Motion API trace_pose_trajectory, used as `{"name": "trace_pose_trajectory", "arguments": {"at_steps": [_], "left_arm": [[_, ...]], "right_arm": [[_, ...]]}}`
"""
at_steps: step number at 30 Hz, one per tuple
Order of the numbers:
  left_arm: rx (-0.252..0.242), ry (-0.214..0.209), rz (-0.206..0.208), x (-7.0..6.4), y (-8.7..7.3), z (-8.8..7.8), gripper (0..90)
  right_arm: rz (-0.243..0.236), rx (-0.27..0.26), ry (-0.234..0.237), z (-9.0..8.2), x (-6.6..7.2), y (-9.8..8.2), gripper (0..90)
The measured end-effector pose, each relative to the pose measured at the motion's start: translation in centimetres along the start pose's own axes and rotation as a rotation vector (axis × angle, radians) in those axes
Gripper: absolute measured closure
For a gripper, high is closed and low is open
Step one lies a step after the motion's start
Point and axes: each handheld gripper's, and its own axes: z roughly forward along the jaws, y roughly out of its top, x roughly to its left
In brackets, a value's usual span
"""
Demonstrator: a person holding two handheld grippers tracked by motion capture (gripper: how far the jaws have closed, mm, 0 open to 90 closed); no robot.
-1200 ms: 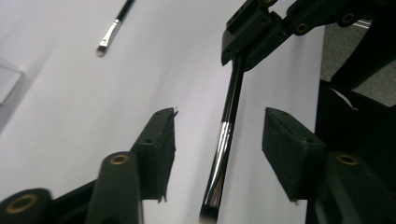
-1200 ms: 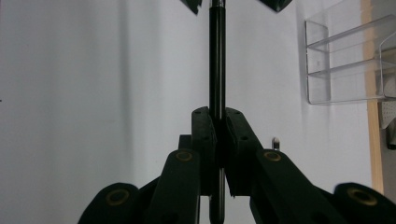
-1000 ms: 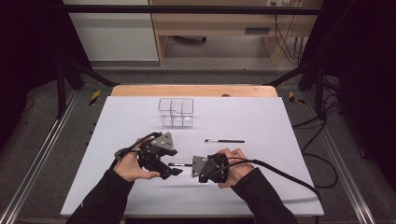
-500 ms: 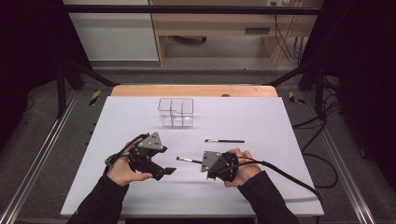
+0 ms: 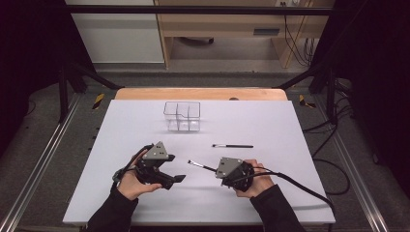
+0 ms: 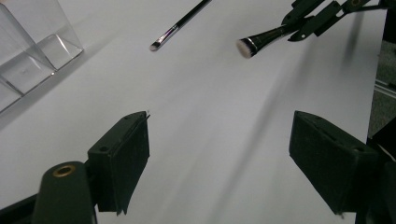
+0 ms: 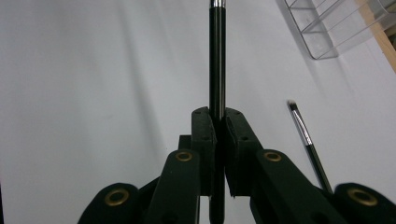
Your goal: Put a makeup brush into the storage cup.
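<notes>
Black lacquer and a bright metal ferrule mark the makeup brush [image 7: 217, 56], which is clamped at its handle between the closed pads of the right hand-held gripper [image 5: 218, 170]. The brush projects straight ahead of that gripper's jaws, clear of the white surface [image 5: 270, 121], with its pale bristle tip aimed toward the left hand-held gripper [image 5: 175, 180]. The left hand-held gripper is held with its jaws spread wide and nothing between them; its jaws have just been opening. The brush is judged to be light, thin and rigid along the handle, with a smooth finish that could slide or pivot under a loose pinch. The bristle head is soft and easily splayed, so it is best left untouched. A hold is best taken on the handle, square across its width and near the middle, so that the long end does not swing. A second, slimmer brush [image 5: 233, 145] lies flat on the surface just to the right of the right hand-held gripper. A clear compartmented organiser [image 5: 182, 116] stands farther ahead of both grippers, its compartments apparently empty.
</notes>
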Motion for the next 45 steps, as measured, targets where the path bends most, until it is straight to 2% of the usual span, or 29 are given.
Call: {"name": "trace_pose_trajectory", "arguments": {"at_steps": [6, 13, 16, 21, 29, 34, 45], "left_arm": [[-0.039, 0.001, -0.029, -0.3, -0.4, 0.4, 19.6], [-0.093, 0.005, -0.058, -0.7, -0.4, 0.6, 19.7], [-0.115, 0.001, -0.073, -0.9, -0.5, 0.7, 20.6], [-0.124, 0.0, -0.093, -1.0, -0.7, 1.2, 20.6], [-0.189, 0.015, -0.15, -0.9, -0.9, 1.4, 22.8], [-0.226, 0.006, -0.185, -0.9, -0.9, 1.5, 23.2], [-0.274, -0.01, -0.205, -1.6, -0.1, 1.9, 23.8]], "right_arm": [[0.055, -0.042, 0.008, 0.2, 0.2, -0.9, 84.2], [0.154, -0.103, 0.023, 0.3, 0.3, -1.9, 84.2], [0.171, -0.096, 0.012, 0.4, 0.3, -2.2, 84.1], [0.191, -0.104, -0.001, 0.8, 0.6, -2.3, 84.1], [0.261, -0.155, 0.01, 0.9, 0.8, -2.5, 84.1], [0.294, -0.185, 0.018, 0.9, 0.7, -2.6, 84.1], [0.331, -0.209, -0.006, 0.8, 0.5, -2.5, 84.1]]}}
